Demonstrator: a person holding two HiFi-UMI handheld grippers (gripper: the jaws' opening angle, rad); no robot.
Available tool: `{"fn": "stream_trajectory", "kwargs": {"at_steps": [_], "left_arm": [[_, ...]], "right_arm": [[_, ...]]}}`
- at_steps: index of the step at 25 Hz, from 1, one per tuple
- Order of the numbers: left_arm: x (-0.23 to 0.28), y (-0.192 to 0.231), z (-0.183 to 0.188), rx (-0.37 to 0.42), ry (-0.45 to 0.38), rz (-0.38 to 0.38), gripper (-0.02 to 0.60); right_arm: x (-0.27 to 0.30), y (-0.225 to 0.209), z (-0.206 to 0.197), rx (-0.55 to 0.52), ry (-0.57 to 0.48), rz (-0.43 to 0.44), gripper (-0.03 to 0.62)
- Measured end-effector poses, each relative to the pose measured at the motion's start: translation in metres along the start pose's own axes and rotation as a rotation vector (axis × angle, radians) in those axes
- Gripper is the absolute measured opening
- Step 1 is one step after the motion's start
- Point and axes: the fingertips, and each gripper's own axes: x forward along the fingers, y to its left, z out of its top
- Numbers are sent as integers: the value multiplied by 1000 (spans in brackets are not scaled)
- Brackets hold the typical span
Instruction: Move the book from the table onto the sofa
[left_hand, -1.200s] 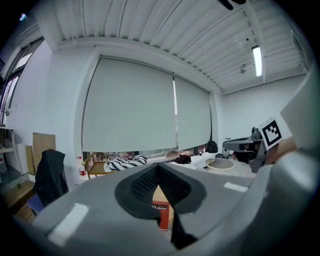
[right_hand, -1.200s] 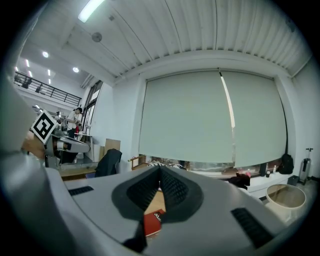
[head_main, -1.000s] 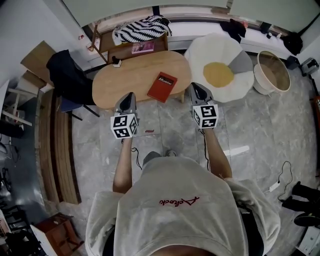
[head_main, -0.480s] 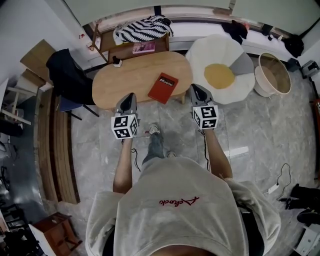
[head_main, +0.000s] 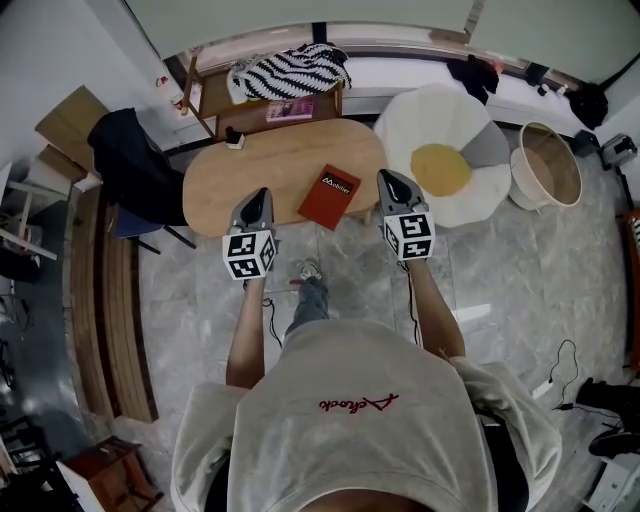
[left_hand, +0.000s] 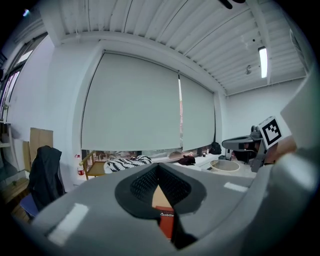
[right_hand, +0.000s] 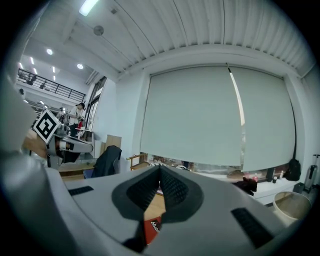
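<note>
Head view: red book (head_main: 331, 196) lies flat on the wooden table (head_main: 250, 165), untouched. Left gripper (head_main: 257, 195) and right gripper (head_main: 386, 178) are clenched and empty, flanking it. Pickup and carry to the sofa, probably the egg-shaped seat (head_main: 440, 112), are both left.

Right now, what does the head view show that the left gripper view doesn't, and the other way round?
Only the head view: the egg-patterned sofa, the grey floor and the person's shirt. Only the left gripper view: the ceiling light and the drawn window blinds. Both: the red book lying on the wooden table, the striped cloth, the dark jacket over a chair, and the round basket.
</note>
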Motion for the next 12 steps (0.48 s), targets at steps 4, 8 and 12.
{"fn": "stream_trajectory", "kwargs": {"at_steps": [4,8,12], "left_arm": [[29,23,6,-8,-1,-8,9],[60,46,18,-3,-8,-27,9],[88,71,29,-6,-13,-36,9]], "right_arm": [[34,-5,6,-8,6,-5,9],[69,-12,16,-10,6,-25,9],[105,-18,27,-12,2,-36,9]]}}
